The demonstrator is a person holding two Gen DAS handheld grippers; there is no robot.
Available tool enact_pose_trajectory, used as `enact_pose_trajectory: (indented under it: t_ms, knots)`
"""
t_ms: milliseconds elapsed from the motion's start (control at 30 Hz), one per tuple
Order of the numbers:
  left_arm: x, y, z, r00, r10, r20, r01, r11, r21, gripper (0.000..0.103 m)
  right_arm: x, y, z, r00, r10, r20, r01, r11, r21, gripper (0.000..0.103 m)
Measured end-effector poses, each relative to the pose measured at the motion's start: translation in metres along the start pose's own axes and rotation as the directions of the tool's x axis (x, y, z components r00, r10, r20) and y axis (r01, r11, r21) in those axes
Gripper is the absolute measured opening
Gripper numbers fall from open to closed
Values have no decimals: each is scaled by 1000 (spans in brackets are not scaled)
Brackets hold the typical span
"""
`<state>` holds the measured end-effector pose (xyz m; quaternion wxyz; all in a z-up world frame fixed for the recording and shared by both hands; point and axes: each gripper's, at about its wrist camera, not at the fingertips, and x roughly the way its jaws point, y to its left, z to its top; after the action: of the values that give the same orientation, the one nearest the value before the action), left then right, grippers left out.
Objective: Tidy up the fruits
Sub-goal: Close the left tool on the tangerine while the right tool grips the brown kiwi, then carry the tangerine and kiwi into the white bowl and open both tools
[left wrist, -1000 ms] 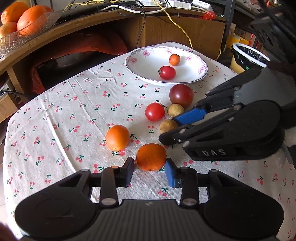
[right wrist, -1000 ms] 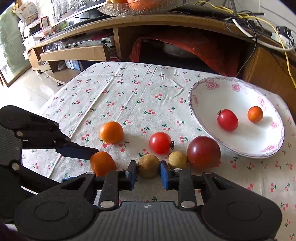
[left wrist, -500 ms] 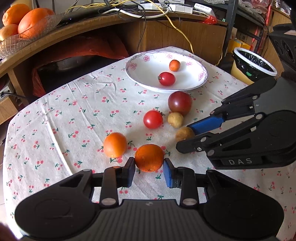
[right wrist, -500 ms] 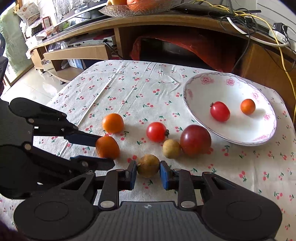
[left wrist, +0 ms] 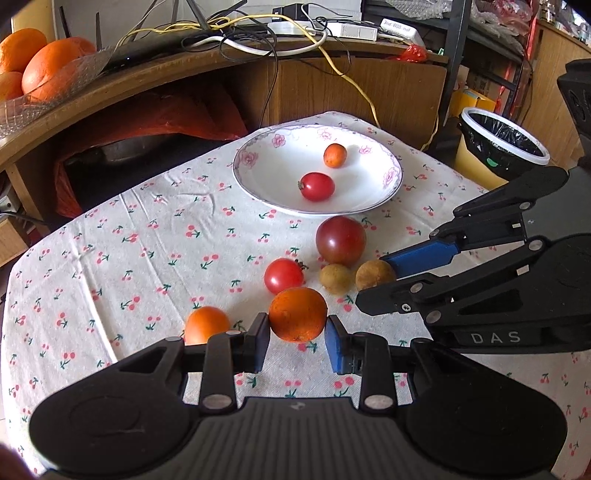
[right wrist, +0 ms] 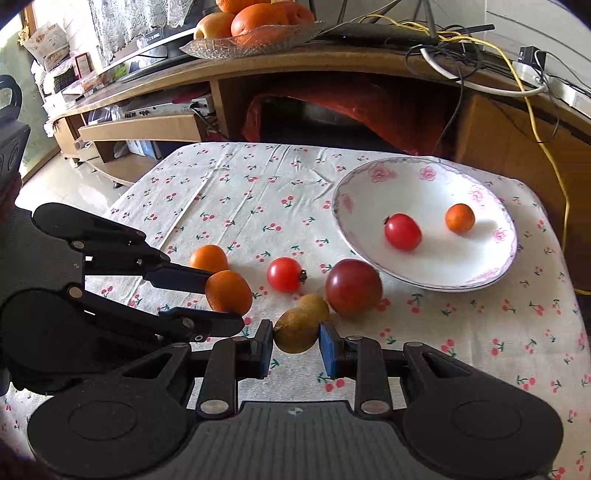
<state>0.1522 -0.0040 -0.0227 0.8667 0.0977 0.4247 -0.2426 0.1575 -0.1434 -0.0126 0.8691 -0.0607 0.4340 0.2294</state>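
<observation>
My left gripper is shut on an orange and holds it above the cloth; it also shows in the right wrist view. My right gripper is shut on a brown round fruit, which also shows in the left wrist view. On the cloth lie another orange, a red tomato, a second brown fruit and a dark red tomato. The flowered white bowl at the back holds a red tomato and a small orange fruit.
A wooden shelf with cables runs behind the table. A glass dish of oranges sits on it. A bin with a black liner stands right of the table. The table's edges are near on the left and right.
Both grippers have risen and pulled back, each lifting its fruit off the cloth: the left with the orange, the right with the brown fruit.
</observation>
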Motion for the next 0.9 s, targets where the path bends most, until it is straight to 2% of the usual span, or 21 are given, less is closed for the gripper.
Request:
enact_pose_trajectory:
  t_ms: [400, 900]
  knots:
    - [-3, 0, 8, 999, -8, 33, 9, 999, -37, 41, -10, -4, -2, 1000, -12, 24, 12, 1000, 8, 23]
    - [-2, -16, 30, 997, 30, 77, -31, 1000, 5, 39, -21, -18, 1, 997, -43, 64, 40, 998, 49, 24]
